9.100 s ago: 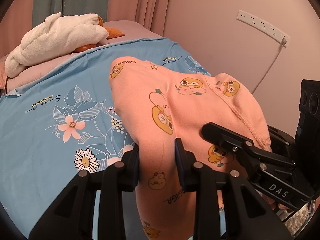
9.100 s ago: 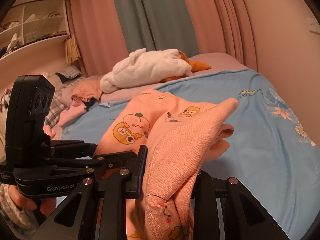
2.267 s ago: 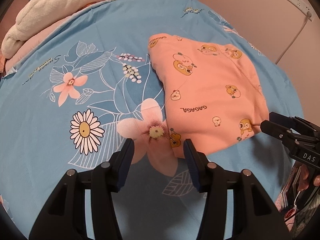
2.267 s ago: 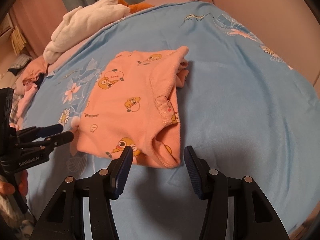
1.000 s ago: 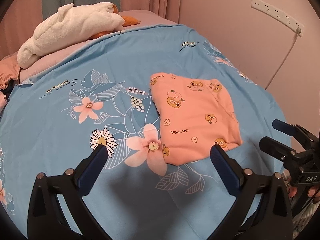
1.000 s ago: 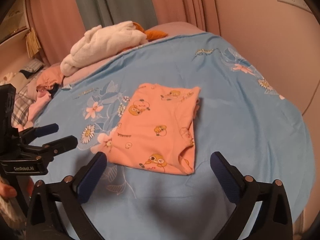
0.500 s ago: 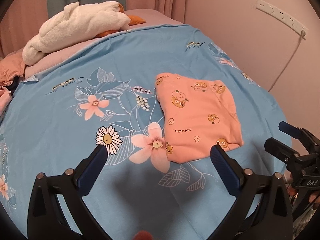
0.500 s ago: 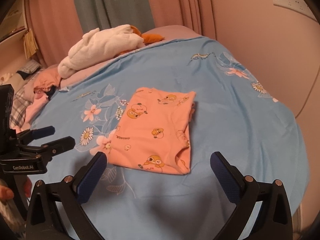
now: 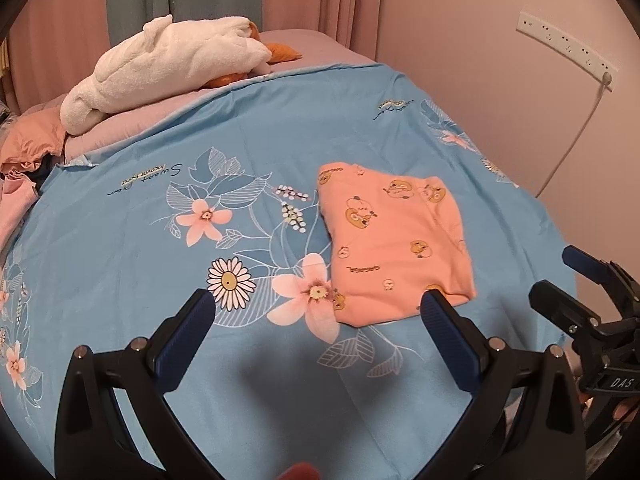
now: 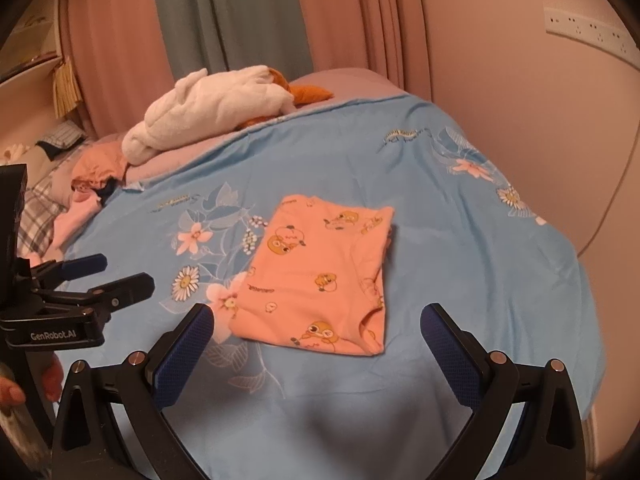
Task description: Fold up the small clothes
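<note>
A small orange garment with cartoon prints lies folded flat on the blue floral bedsheet; it also shows in the right wrist view. My left gripper is wide open and empty, held back above the sheet near the garment's near edge. My right gripper is wide open and empty, held back just short of the garment. Each gripper shows at the edge of the other's view: the right one, the left one.
A white plush toy lies on a pink pillow at the bed's head. Pink and plaid clothes are piled at the far left. A wall with a power strip and cable runs along the right side. Curtains hang behind.
Both grippers held the garment up, laid it folded on the sheet, let go, opened wide and pulled back. In the last half second they drew back slightly more.
</note>
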